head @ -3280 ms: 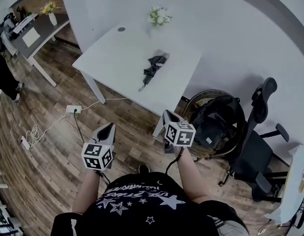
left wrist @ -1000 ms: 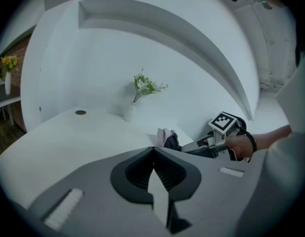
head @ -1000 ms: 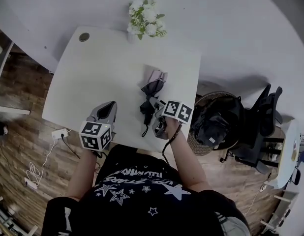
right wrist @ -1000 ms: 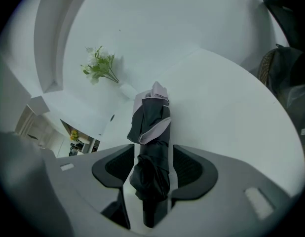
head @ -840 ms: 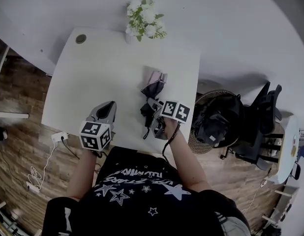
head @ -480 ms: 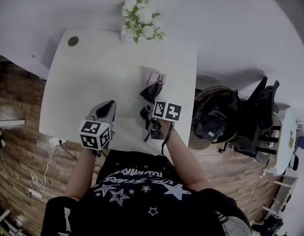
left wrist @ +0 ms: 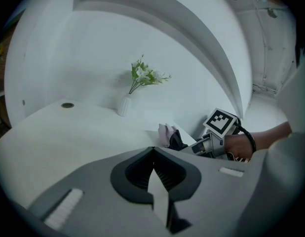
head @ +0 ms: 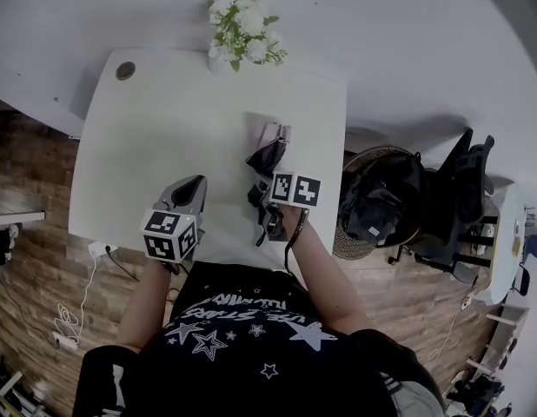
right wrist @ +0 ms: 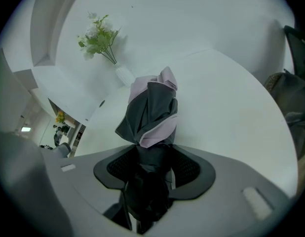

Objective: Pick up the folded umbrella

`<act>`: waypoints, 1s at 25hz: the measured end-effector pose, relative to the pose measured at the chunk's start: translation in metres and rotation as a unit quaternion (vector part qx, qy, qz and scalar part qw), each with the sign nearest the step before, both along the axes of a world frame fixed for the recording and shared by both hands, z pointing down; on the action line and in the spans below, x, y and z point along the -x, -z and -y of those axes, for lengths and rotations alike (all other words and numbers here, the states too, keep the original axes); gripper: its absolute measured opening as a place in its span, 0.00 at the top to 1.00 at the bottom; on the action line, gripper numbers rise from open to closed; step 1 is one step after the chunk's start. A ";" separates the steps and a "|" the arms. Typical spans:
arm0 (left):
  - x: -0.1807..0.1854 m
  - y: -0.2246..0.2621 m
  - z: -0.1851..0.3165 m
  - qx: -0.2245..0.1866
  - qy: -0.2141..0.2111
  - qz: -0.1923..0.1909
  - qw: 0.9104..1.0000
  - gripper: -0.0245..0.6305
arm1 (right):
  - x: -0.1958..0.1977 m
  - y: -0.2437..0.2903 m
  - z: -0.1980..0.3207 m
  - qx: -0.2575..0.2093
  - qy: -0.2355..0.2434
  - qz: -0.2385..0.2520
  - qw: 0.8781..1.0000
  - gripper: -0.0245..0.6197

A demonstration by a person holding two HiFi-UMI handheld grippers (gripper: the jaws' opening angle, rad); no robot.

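The folded umbrella (head: pixel 268 156), dark grey with a pale pink lining, lies on the white table (head: pixel 164 129) near its right edge. In the right gripper view its bundled end (right wrist: pixel 150 112) rises just beyond the jaws, and its dark lower part fills the gap between them. My right gripper (head: pixel 268 203) points steeply down over the umbrella's near end, and its jaws are closing around it. My left gripper (head: pixel 193 186) hovers shut over the table's front edge, left of the umbrella, holding nothing. The left gripper view shows the umbrella (left wrist: pixel 170 136) and the right gripper's marker cube (left wrist: pixel 220 122).
A white vase of flowers (head: pixel 238 26) stands at the table's back edge, and a round cable hole (head: pixel 124 70) is at the back left. To the right of the table are a wicker basket holding a black bag (head: pixel 379 200) and an office chair (head: pixel 460 194). A power strip (head: pixel 99 250) lies on the wood floor.
The person has walked up to the table. Over the last second the right gripper slid a little left onto the umbrella's near end; the left gripper barely moved.
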State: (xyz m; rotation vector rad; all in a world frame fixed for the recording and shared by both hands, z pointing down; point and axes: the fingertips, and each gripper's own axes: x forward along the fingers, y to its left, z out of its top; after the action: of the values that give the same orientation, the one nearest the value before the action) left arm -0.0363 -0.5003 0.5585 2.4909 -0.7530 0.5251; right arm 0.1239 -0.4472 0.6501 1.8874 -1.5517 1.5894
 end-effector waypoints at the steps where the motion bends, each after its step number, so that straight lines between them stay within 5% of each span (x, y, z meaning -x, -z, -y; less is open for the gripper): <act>1: -0.001 0.000 -0.003 -0.001 -0.001 0.001 1.000 0.96 | -0.001 0.001 0.000 -0.005 -0.001 0.006 1.000 0.60; 16: -0.006 0.025 -0.034 -0.033 0.028 0.001 0.999 0.96 | -0.020 0.061 -0.015 -0.131 -0.027 0.094 0.987 0.60; 25: -0.013 0.045 -0.070 -0.060 0.057 0.000 0.997 0.96 | -0.040 0.094 -0.051 -0.174 -0.001 0.095 0.980 0.60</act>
State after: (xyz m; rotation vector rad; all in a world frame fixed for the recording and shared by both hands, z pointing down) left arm -0.0229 -0.4301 0.5133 2.5387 -0.9468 0.4518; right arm 0.1642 -0.3958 0.5563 1.9484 -2.0223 1.6250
